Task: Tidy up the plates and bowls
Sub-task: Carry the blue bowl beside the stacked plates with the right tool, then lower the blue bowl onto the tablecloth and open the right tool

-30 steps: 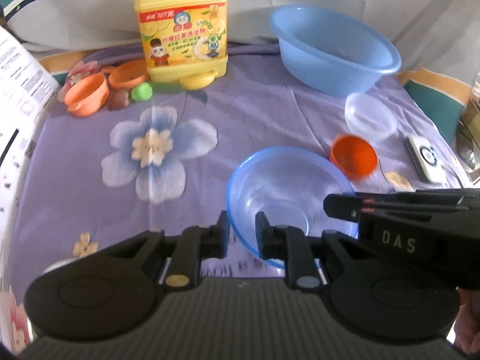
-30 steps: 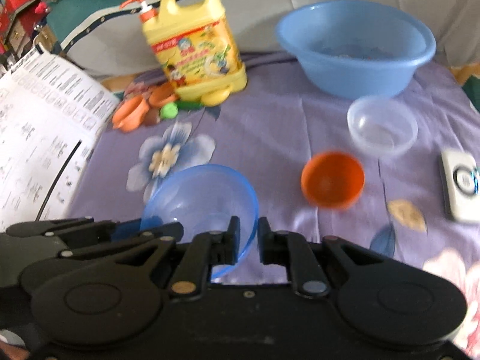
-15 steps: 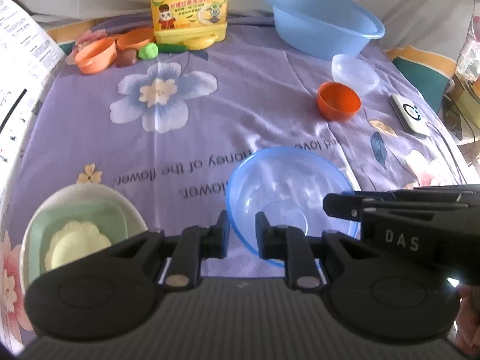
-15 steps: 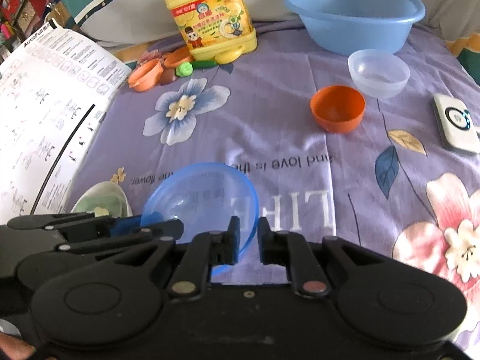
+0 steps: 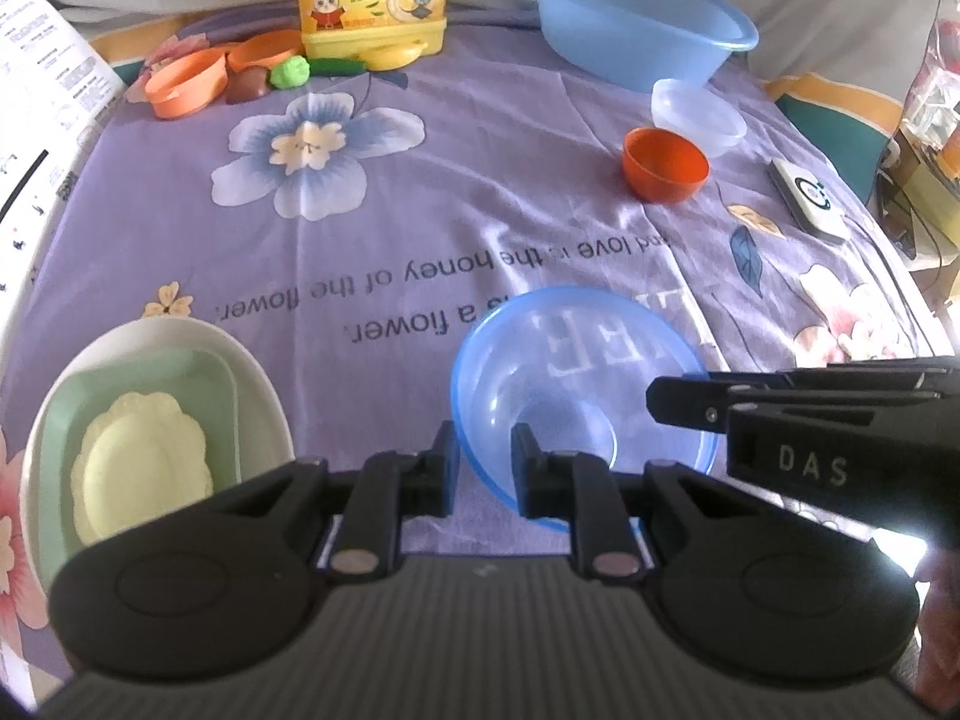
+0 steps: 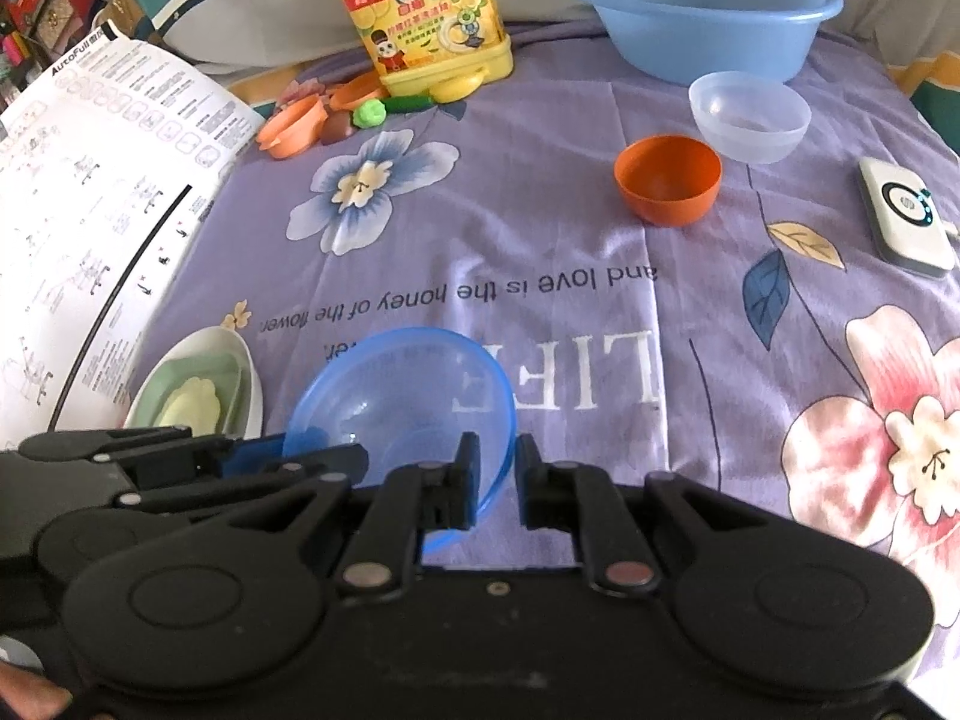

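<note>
Blue translucent bowl (image 5: 576,384) sits tilted over the purple floral cloth (image 5: 480,192), its rim clamped on one side by the left gripper (image 5: 480,456) and on the other by the right gripper (image 6: 495,468). Nested white, green and yellow dishes (image 5: 144,432) lie just left; an orange bowl (image 6: 667,179) and clear bowl (image 6: 750,114) stand well beyond.

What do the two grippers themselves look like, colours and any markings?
Both the left gripper and the right gripper are matte black plastic, with two round disc-shaped housings, short blocky fingers and small metal pivot pins. The right gripper's side carries white "DAS" lettering. No cables or sleeves show.
</note>
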Action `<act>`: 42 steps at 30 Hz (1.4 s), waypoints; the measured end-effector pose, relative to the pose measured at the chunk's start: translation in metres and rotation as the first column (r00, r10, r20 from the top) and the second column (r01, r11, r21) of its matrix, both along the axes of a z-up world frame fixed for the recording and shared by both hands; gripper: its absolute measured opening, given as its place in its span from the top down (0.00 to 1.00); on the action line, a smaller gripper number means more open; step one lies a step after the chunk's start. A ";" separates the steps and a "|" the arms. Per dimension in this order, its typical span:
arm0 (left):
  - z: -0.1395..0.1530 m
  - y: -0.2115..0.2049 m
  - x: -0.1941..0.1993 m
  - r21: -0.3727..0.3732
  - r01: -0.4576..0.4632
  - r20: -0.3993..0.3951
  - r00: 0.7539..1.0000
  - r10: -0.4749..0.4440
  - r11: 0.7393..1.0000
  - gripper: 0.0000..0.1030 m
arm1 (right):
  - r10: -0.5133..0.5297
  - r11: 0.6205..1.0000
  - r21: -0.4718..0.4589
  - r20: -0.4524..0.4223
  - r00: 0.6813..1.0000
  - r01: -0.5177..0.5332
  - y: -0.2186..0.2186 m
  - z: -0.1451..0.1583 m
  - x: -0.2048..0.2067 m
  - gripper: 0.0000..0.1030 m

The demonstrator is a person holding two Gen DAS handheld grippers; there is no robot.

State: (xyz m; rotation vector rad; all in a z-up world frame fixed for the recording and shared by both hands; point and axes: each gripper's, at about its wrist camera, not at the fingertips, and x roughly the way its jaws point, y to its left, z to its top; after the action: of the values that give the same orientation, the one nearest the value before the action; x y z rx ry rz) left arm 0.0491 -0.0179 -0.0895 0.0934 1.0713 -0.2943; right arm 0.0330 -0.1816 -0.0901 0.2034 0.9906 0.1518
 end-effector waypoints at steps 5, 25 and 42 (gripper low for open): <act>-0.005 -0.001 0.001 0.010 0.004 -0.006 1.000 -0.004 1.000 0.84 | 0.000 1.000 -0.001 -0.006 1.000 0.000 0.000 -0.003 0.002 0.88; -0.001 0.017 0.007 0.073 -0.107 0.044 0.994 0.104 0.992 0.11 | -0.076 0.997 0.027 -0.038 0.996 0.077 -0.013 -0.008 0.008 0.39; 0.023 0.024 0.010 0.044 -0.137 0.103 0.986 0.132 0.990 0.00 | -0.148 0.989 0.027 0.049 0.988 0.147 -0.038 0.011 -0.002 0.03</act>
State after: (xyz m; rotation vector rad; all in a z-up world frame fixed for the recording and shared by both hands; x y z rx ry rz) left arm 0.0592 0.0057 -0.0662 0.0803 0.9804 -0.1392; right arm 0.0313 -0.2201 -0.0789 0.2919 0.9202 0.0334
